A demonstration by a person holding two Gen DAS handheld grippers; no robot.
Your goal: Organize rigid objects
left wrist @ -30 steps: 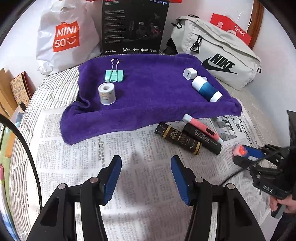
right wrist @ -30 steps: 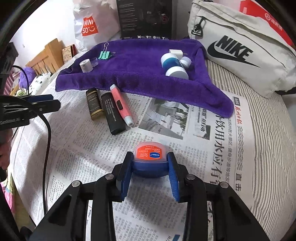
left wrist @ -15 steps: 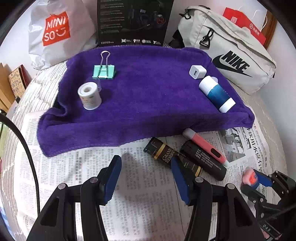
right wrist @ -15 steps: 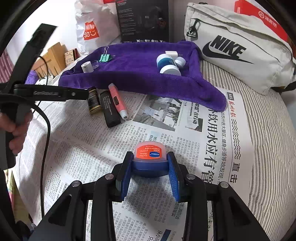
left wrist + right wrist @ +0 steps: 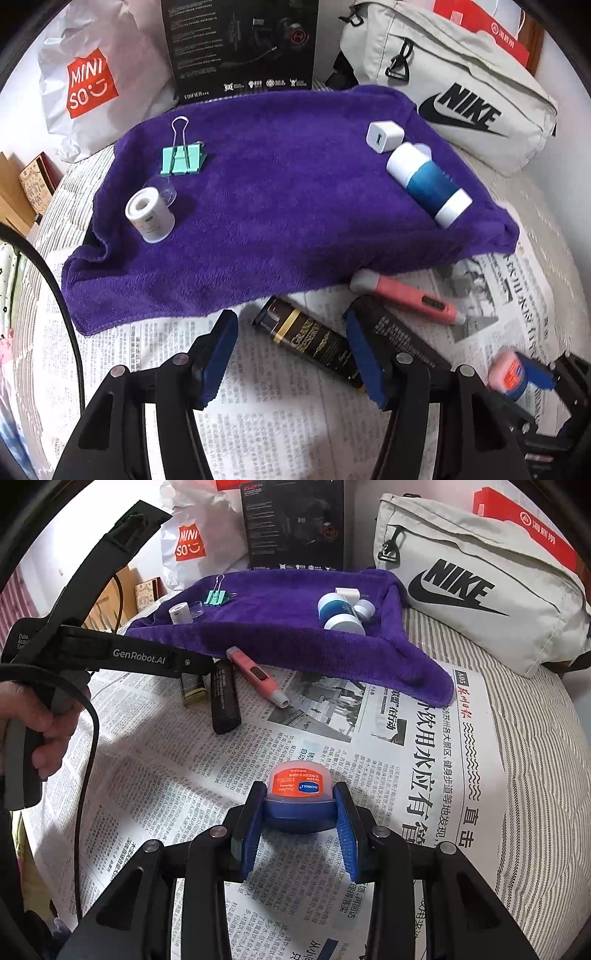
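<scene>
My left gripper (image 5: 290,325) hovers over the newspaper with its jaws opening; a black-and-gold tube (image 5: 310,338) lies below between them, untouched. Just right of it lie a black tube (image 5: 402,332) and a pink pen (image 5: 402,291). My right gripper (image 5: 300,794) is shut on a small jar (image 5: 297,786) with an orange lid and a blue base, held just above the paper. On the purple towel (image 5: 280,206) sit a green binder clip (image 5: 183,157), a white tape roll (image 5: 149,216), a white charger cube (image 5: 384,136) and a blue-and-white bottle (image 5: 428,182).
Newspaper (image 5: 424,760) covers a striped mattress (image 5: 535,757). Behind the towel stand a Miniso bag (image 5: 88,85), a black box (image 5: 240,44) and a grey Nike bag (image 5: 461,92). A cable (image 5: 86,760) hangs from the left gripper, which a hand (image 5: 51,734) holds.
My left gripper has moved forward and right until its jaws stand over the black-and-gold tube, and they have widened. The right gripper keeps the jar almost in place.
</scene>
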